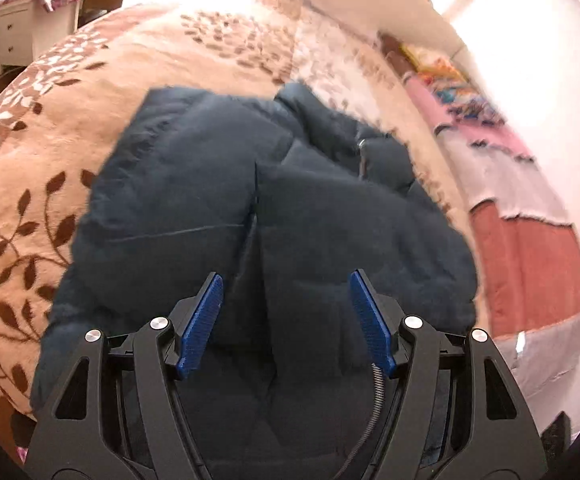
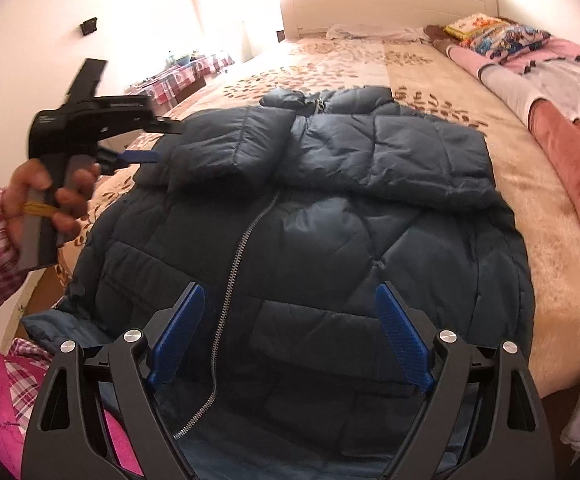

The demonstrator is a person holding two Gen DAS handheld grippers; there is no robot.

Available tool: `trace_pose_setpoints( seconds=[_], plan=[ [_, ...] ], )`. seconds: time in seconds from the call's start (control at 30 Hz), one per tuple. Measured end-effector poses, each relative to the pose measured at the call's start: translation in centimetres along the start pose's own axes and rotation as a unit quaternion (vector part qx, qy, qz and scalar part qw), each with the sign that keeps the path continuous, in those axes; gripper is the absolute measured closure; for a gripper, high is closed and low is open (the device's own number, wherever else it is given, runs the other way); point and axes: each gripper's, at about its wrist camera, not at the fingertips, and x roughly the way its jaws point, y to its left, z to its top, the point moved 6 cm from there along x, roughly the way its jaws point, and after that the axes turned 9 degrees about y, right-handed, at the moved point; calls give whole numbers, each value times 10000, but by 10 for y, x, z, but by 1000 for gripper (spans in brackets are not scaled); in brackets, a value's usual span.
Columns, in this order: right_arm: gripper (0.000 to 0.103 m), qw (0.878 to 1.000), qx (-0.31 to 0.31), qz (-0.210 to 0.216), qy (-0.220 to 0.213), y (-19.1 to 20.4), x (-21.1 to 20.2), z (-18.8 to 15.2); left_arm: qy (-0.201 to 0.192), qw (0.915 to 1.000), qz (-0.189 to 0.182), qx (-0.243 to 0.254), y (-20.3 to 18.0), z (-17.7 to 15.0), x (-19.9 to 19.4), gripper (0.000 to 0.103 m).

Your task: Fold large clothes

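A dark navy quilted jacket (image 2: 329,240) lies front up on the bed, its zipper (image 2: 236,256) partly undone. Both sleeves are folded across the chest and the collar points to the headboard. My right gripper (image 2: 290,288) hovers over the jacket's lower front, jaws wide open, nothing between the pads. In the left wrist view the jacket (image 1: 210,200) fills the middle. My left gripper (image 1: 286,276) hangs above it, open and empty. The right wrist view also shows the left gripper (image 2: 160,144), held by a hand (image 2: 66,196) off the jacket's left shoulder.
A beige blanket with brown leaves (image 2: 421,68) covers the bed. Folded pink, grey and rust bedding (image 2: 537,80) and a colourful pillow (image 2: 489,32) lie along the right side. A white headboard (image 2: 385,0) stands behind. A desk with a checked cloth (image 2: 178,76) is left of the bed.
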Motion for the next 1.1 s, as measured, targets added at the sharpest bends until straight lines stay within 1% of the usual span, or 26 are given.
trace_pose_setpoints(
  seconds=[0.03,0.07,0.1,0.13,0.17,0.23,0.33,0.4,0.43,0.47,0.53,0.63,0.73,0.83,0.87,0.93,1.03,1.1],
  plan=[
    [18,10000,42,8,31,-2,2,0,55,10000,-24,-38,-2,1,4,48],
    [19,9999,108,26,56,-6,4,-1,105,9998,-158,-83,-7,0,5,50],
    [20,9999,152,48,63,-9,4,-1,157,9990,-400,-106,-18,-2,3,51],
    [21,9998,189,67,63,-12,4,-1,150,9986,-502,-61,-26,-2,0,51],
    [21,9997,234,94,46,-16,4,-1,153,9977,-650,108,-43,-3,-4,51],
    [21,9994,325,134,7,-22,5,1,192,9955,-832,411,-71,-4,-9,51],
    [21,9982,563,212,-56,-36,8,6,328,9851,-1339,1025,-128,-8,-15,51],
    [21,9967,732,315,-122,-45,10,14,432,9770,-1586,1360,-162,-12,-17,51],
    [21,9960,793,385,-171,-49,10,20,471,9741,-1623,1500,-172,-13,-17,51],
    [21,9955,818,440,-209,-51,11,24,470,9724,-1576,1654,-183,-15,-18,51],
    [21,9945,842,569,-256,-56,18,37,401,9717,-1497,1783,-189,-14,-21,51],
    [21,9944,813,647,-198,-60,34,54,304,9752,-1303,1764,-176,-11,-28,50],
    [21,9941,944,534,-68,-68,48,64,150,9820,-678,1754,-145,-11,-28,49],
    [21,9905,1257,540,-130,-81,47,64,57,9853,-56,1706,-113,-13,-21,49],
    [21,9892,1371,521,-82,-86,49,64,28,9863,167,1641,-97,-13,-18,49],
    [26,9866,1550,500,64,-92,56,66,31,9892,336,1429,-74,-13,-16,49],
    [41,9816,1792,618,220,-97,67,70,-85,9912,647,1152,-41,-12,-18,49],
    [44,9777,1948,680,387,-95,77,74,-173,9913,805,1029,-20,-9,-21,49]
  ],
)
